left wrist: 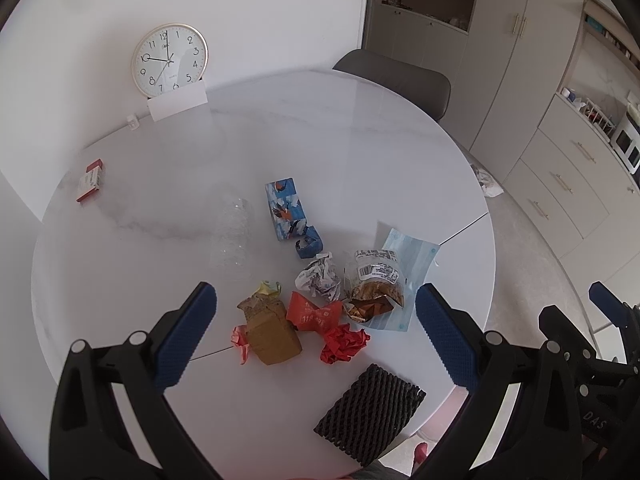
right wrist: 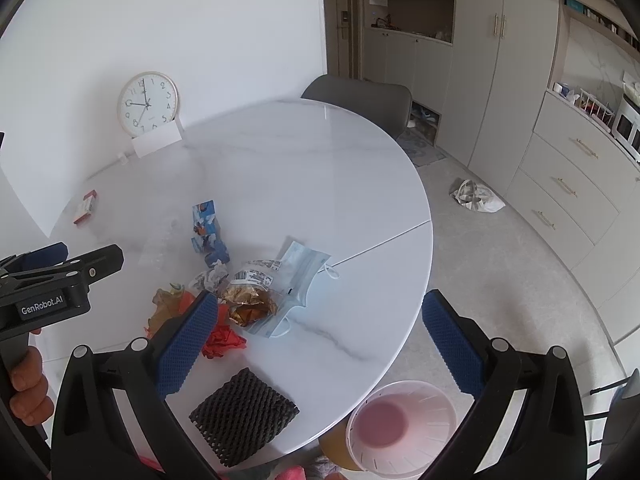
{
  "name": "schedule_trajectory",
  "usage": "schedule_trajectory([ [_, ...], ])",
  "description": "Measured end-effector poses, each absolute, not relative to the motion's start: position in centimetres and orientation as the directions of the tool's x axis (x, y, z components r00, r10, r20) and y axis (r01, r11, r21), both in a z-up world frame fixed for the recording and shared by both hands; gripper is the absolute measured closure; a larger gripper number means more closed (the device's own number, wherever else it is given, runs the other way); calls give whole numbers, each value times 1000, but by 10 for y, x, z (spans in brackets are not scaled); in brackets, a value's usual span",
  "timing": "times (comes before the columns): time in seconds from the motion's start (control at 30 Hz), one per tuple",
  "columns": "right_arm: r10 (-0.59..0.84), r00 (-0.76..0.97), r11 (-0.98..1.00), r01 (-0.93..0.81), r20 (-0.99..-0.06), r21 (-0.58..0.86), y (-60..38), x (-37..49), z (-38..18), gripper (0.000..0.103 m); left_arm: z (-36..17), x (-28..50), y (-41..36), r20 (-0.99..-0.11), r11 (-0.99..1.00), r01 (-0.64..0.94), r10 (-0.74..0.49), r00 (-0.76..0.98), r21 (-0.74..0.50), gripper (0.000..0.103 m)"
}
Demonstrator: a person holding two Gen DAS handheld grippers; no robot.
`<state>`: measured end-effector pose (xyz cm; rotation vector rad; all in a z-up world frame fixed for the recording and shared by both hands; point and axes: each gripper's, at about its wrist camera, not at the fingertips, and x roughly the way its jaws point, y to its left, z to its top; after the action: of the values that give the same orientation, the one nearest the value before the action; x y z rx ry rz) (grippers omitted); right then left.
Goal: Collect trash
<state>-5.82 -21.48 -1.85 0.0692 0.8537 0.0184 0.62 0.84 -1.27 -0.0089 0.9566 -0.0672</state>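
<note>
Both fingers [left wrist: 200,308] above trash pile [left wrist: 320,300]

Both cameras look down and forward over the round white table [left wrist: 360,128] from its near edge. The left camera sits close above the pile of trash [left wrist: 320,292]. The right camera sits more to the right, so it also sees the floor and a pink bin [right wrist: 402,428]. Both show the clock [left wrist: 170,60] far away and the black foam net [right wrist: 244,414] up close.
</note>
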Motion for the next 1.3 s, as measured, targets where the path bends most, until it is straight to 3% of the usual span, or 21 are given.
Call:
schedule_trajectory([
  [1.3,50,648,997,13,-760,76,-214,-60,-23,2,-11,6,6,-821,998,59,-57,568,-28,8],
])
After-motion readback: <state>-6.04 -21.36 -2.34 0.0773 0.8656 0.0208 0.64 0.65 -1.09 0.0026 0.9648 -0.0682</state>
